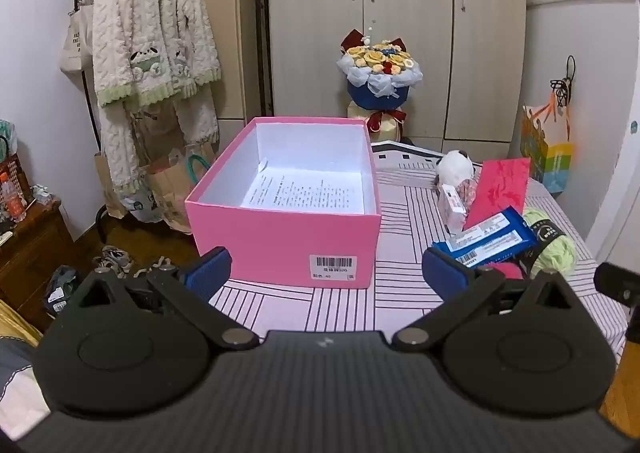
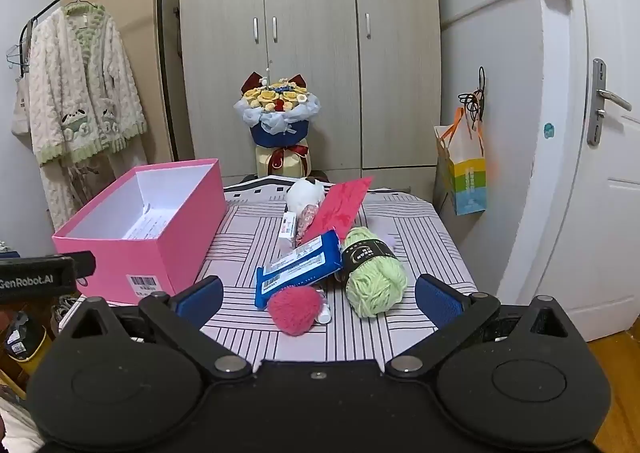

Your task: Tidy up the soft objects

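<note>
Step in hand looks like the very start: nothing soft is in the open pink cardboard box [image 1: 286,209] yet, only a printed paper sheet [image 1: 304,193] on its floor. Box sits on the left part of the striped-cloth worktop [image 2: 248,237]; the pile to sort lies well apart on the right.

Left claw [image 1: 324,273] is released, jaws wide, nothing between them, hovering just in front of the box's barcode wall. Right claw [image 2: 318,299] is also released and empty, aimed at the pile w/ the fuzzy pink knit ball [image 2: 294,309] sitting about between its blue pads [image 2: 436,299].

Pile, front to back: pink ball, touching a blue plastic wipes-type pack [image 2: 298,273]; light-green yarn skein w/ black label band [image 2: 374,279] just beside it on the right; flat red envelope [image 2: 340,209]; small white carton [image 2: 289,229]; white plush toy [image 2: 306,191] at the far end.

Next move, my guess: right claw drops onto the pink ball (nearest, most centred), closes gently — it'll squash, so grip mid-body — then carries it left over the box rim. Watch the blue pack; it overlaps the ball's edge and may drag along. Hard items (carton, envelope) prob. stay out.
</note>
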Available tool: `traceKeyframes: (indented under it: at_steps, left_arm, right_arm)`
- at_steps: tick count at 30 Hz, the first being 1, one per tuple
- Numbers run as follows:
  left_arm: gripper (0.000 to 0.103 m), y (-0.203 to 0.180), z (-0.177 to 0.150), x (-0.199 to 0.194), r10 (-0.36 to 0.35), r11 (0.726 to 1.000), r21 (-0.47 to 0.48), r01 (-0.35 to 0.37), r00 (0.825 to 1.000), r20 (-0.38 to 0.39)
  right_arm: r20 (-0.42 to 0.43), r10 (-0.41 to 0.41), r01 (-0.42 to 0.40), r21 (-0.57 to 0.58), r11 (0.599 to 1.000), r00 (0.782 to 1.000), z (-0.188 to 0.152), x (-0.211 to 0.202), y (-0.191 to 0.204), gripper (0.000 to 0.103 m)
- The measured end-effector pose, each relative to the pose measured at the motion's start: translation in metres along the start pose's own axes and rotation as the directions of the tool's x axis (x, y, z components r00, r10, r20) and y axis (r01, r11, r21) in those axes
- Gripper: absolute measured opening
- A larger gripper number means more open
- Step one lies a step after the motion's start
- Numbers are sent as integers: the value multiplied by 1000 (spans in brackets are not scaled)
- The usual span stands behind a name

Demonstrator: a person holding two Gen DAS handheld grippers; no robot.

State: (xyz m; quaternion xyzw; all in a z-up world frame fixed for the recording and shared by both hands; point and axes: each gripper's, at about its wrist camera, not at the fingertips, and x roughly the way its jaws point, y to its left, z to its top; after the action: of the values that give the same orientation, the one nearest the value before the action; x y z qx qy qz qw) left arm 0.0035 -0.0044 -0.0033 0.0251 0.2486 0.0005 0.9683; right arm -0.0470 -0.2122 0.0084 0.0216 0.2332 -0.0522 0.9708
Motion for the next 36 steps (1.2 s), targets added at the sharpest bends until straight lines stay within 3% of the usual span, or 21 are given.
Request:
traceKeyframes:
  at_steps: [9, 36]
  left_arm:
    - [103, 7, -3, -6, -41, 999, -18, 42, 999, 36]
    - [103, -2, -16, -2, -93, 995, 29, 94, 995, -27]
  right_arm:
    - [1, -1, 1, 6, 1000, 1000, -2, 2, -1, 103]
    - [10, -25, 25, -16, 1000, 1000, -10, 2, -2, 103]
